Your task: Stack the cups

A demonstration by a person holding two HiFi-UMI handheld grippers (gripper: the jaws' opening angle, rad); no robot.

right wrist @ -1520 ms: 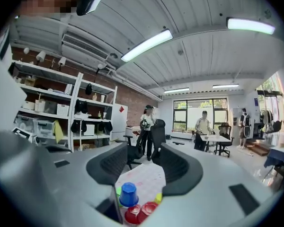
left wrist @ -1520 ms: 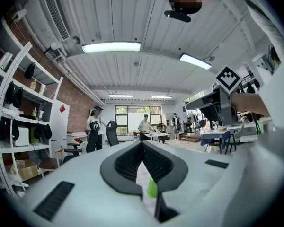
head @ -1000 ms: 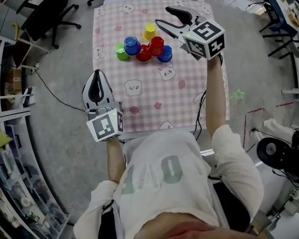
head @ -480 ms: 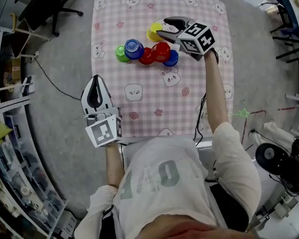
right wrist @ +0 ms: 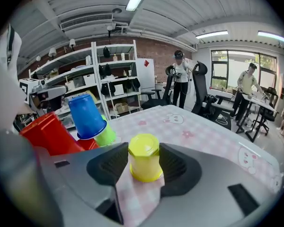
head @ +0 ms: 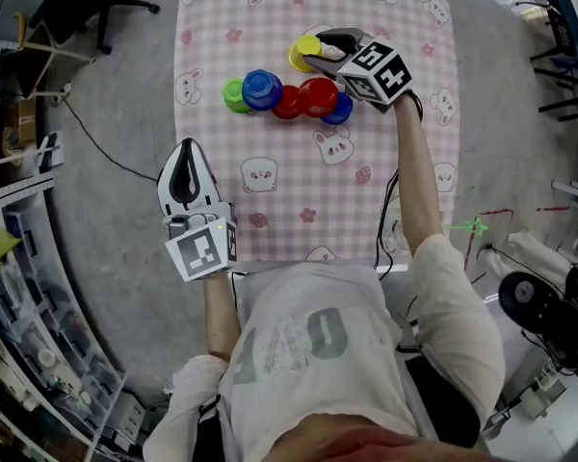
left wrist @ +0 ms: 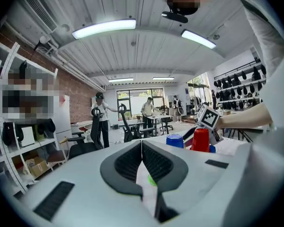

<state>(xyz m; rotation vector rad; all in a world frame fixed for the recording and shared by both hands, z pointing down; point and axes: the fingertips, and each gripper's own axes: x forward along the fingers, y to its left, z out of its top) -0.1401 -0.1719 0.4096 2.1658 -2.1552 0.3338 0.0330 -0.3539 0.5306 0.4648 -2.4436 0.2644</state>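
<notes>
The right gripper (right wrist: 144, 149) has its jaws spread, one on each side of an upturned yellow plastic cup (right wrist: 145, 161). The cup stands on the desk (head: 270, 210), which is covered by a pink checked cloth printed with bunnies. The gripper's ribbed black pads (right wrist: 173, 164) sit just beside the cup's walls. Whether they actually press on it cannot be told. The cup's rim rests flat on the cloth.

From the head view, the yellow cup is in the far half of the desk, apart from the other cups. Just nearer the person lies a row of them close together. From left to right these are a lime-green plastic cup (head: 233, 95), a blue plastic cup (head: 261, 88) overlapping it, and two red plastic cups (head: 303, 98) side by side. A second blue cup (head: 340, 113) sits at the right end, partly under the right gripper's marker cube (head: 378, 70). All of them are upside down.

The left gripper (head: 185, 175) is held at the near left edge of the desk, well apart from the cups. Its jaws are pressed together with nothing between them. Its own view looks across the desk towards the row of cups.

Beyond the desk, the gripper views show metal shelving (right wrist: 109, 82) against a brick wall. They also show black office chairs (left wrist: 128, 126) and a few standing people (right wrist: 182, 77).
</notes>
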